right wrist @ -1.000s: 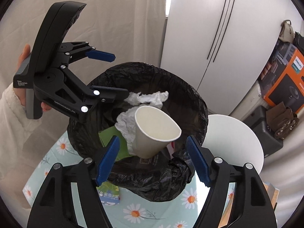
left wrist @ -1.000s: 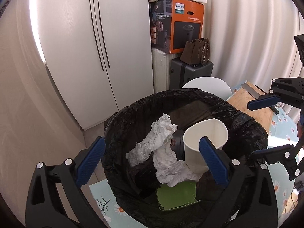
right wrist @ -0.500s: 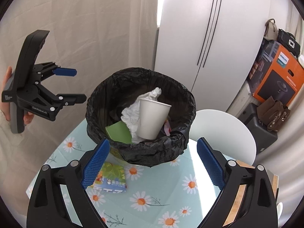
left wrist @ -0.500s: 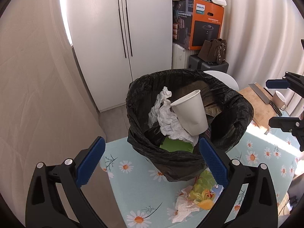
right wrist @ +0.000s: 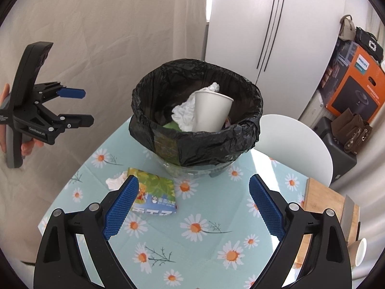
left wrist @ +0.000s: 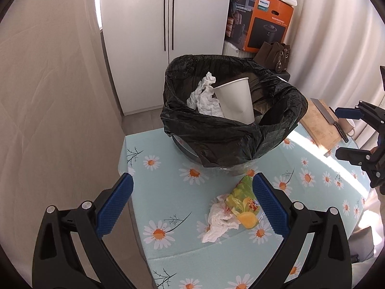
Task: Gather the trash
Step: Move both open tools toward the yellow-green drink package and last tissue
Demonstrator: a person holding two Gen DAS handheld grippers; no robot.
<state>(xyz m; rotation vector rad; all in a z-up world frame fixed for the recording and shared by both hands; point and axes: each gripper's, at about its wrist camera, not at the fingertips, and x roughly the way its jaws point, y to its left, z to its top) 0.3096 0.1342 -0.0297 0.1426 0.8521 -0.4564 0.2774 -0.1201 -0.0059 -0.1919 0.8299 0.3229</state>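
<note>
A bin lined with a black bag point(left wrist: 231, 130) point(right wrist: 197, 132) stands on the daisy-print table point(left wrist: 168, 192). In it sit a white paper cup point(left wrist: 234, 101) point(right wrist: 211, 113) and crumpled white tissues point(left wrist: 204, 96). On the table in front of the bin lie a green-yellow packet point(left wrist: 243, 204) point(right wrist: 154, 190) and a crumpled tissue point(left wrist: 219, 221) point(right wrist: 115, 180). My left gripper point(left wrist: 192, 207) is open and empty, hovering above the packet; it also shows in the right wrist view point(right wrist: 74, 106). My right gripper point(right wrist: 192, 207) is open and empty above the table; it also shows in the left wrist view point(left wrist: 349, 134).
A wooden cutting board point(left wrist: 320, 125) with a knife point(left wrist: 329, 118) and a mug point(left wrist: 346, 125) lie at the table's right. A white chair point(right wrist: 296, 139) stands behind the table. A white cabinet point(left wrist: 166, 36), an orange box point(left wrist: 264, 21) and bags are at the back.
Both grippers have pulled back and up from the bin, still open. The cup stays in the bin. The table, packet and loose tissue have come into view.
</note>
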